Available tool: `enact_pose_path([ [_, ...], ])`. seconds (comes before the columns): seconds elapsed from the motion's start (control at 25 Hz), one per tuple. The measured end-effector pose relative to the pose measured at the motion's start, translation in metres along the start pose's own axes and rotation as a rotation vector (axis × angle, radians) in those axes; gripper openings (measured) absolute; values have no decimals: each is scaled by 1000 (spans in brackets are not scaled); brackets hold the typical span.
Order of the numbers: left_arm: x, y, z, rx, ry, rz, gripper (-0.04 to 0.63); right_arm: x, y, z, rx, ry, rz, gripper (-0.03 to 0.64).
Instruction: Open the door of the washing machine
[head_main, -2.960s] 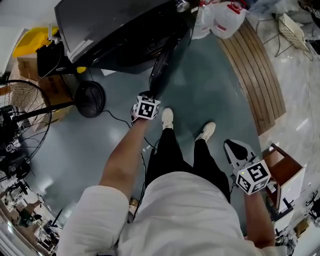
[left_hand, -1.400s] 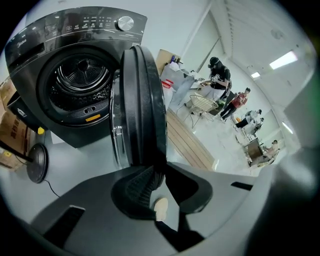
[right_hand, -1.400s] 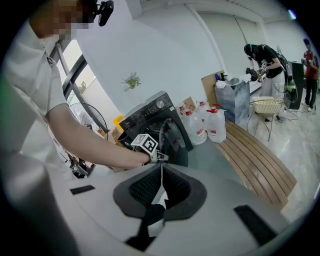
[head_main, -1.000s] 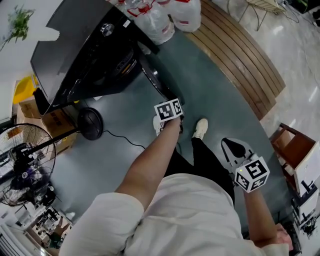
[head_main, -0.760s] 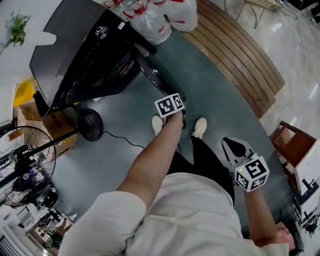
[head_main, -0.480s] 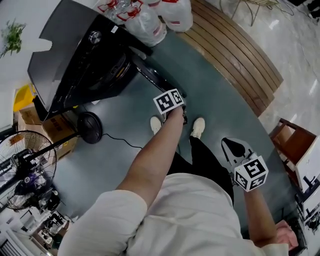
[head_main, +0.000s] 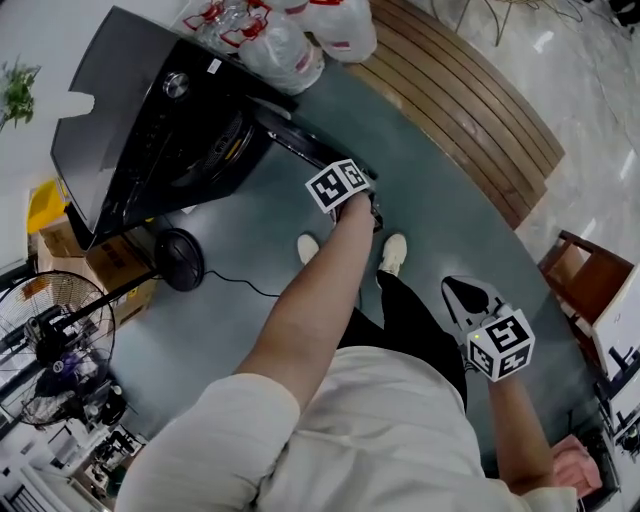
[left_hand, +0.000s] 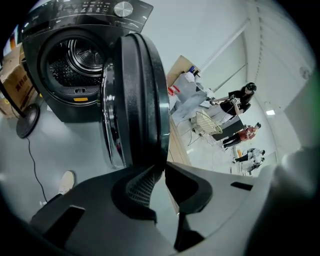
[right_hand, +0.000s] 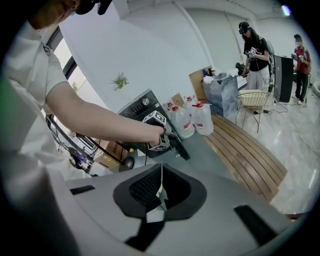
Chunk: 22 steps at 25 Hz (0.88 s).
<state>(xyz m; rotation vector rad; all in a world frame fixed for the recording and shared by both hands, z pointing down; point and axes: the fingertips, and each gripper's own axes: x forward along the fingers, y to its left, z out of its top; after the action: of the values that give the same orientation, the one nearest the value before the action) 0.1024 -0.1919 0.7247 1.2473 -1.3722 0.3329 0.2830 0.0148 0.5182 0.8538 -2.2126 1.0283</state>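
Observation:
A black front-loading washing machine (head_main: 140, 110) stands at the upper left of the head view. Its round door (head_main: 300, 142) is swung wide out from the drum (left_hand: 75, 52). In the left gripper view the door (left_hand: 135, 95) shows edge-on just ahead. My left gripper (left_hand: 161, 168) is shut on the door's outer rim; from above only its marker cube (head_main: 340, 186) shows there. Low on the right, my right gripper (head_main: 464, 292) hangs beside the person's leg, shut with nothing in it (right_hand: 161, 169). The machine (right_hand: 137, 112) also shows in the right gripper view.
Water jugs in plastic bags (head_main: 290, 40) sit beside the machine. A curved wooden bench (head_main: 470, 110) runs along the right. A standing fan (head_main: 60, 330) with its round base (head_main: 180, 258) and cardboard boxes (head_main: 70, 240) are at the left. A wooden cabinet (head_main: 590, 285) is at the right edge.
The door has swung further out from the machine, and my left gripper has gone with it, away from the drum. The right gripper has stayed where it was.

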Motion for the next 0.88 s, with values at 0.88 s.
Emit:
enact_pose_path([
  [0.88,13,-18,8,-65,-21,14,75,-5,-24,0,11,10,8,23],
])
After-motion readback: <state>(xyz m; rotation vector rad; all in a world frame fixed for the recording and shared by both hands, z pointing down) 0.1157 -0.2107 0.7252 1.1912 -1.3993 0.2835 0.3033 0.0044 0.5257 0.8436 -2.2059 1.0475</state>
